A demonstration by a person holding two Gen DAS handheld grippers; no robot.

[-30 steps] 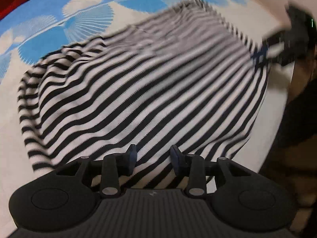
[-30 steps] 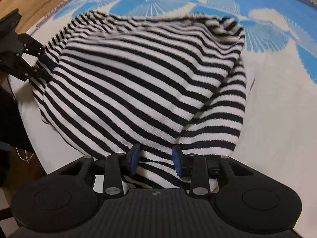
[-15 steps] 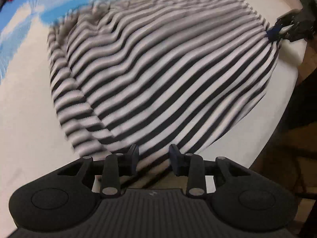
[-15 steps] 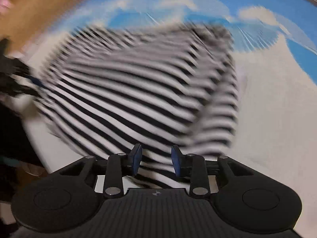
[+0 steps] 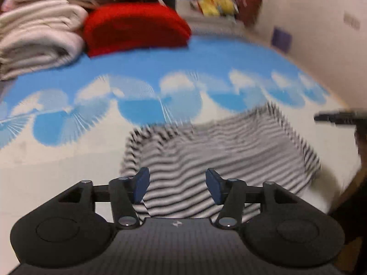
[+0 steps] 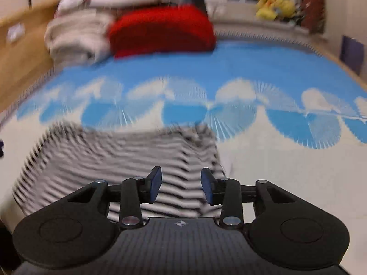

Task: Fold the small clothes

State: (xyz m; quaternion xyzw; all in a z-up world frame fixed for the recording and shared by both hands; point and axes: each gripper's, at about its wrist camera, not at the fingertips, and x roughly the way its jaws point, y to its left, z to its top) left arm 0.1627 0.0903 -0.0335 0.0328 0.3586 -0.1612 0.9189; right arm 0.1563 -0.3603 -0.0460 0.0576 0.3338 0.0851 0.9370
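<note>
The striped garment (image 5: 220, 158) lies spread flat on the bed cover (image 5: 68, 160), a white sheet with blue fan shapes, near its front edge. Both views are blurred.

In the left wrist view, the left claw (image 5: 176, 188) hangs above the garment's near edge with its blue-padded fingers spread wide and nothing between them. The cloth runs forward and to the right from there. At the far right edge a dark blurred shape, the right claw (image 5: 339, 116), shows just past the garment's far right corner; its state cannot be read in this view.

In the right wrist view, the right claw (image 6: 181, 188) is also spread and holds nothing. It sits over the garment's near right part, with most of the cloth stretching to the left.

Far back on the bed lie a folded red blanket (image 5: 135, 27) and a stack of cream blankets (image 5: 39, 34), well apart from the garment.
</note>
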